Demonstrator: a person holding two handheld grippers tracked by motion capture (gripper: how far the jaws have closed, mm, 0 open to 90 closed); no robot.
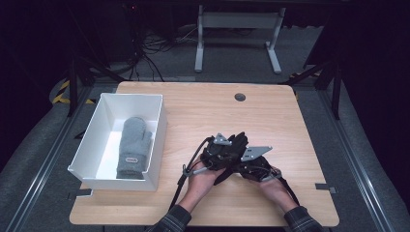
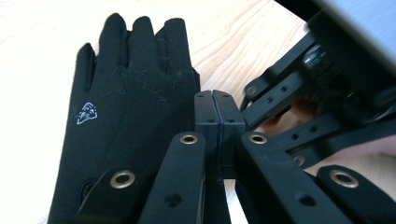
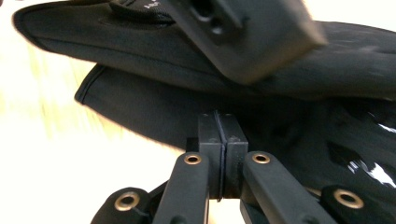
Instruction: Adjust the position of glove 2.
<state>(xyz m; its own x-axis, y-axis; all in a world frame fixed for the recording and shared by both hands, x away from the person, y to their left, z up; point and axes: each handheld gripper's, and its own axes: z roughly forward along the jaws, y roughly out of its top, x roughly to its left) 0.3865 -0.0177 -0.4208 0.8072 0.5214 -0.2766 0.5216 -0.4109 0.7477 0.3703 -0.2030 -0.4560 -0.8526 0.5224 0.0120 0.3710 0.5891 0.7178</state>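
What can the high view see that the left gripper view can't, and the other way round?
The high view alone takes in the white bin with the grey mitten lying inside it, and the person's sleeves. The left gripper view alone makes out a small white logo on the black glove. Both show that glove, the wooden table and the left gripper, its jaws pressed together.

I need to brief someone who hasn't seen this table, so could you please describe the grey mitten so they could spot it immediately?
Start at the light wooden table and find the white rectangular plastic bin on its left side. The grey knitted mitten lies flat inside that bin, thumb pointing right. Unlike the black fingered glove lying on the bare tabletop near the person's hands, it is pale, fingerless in shape, and has a small label near its cuff.
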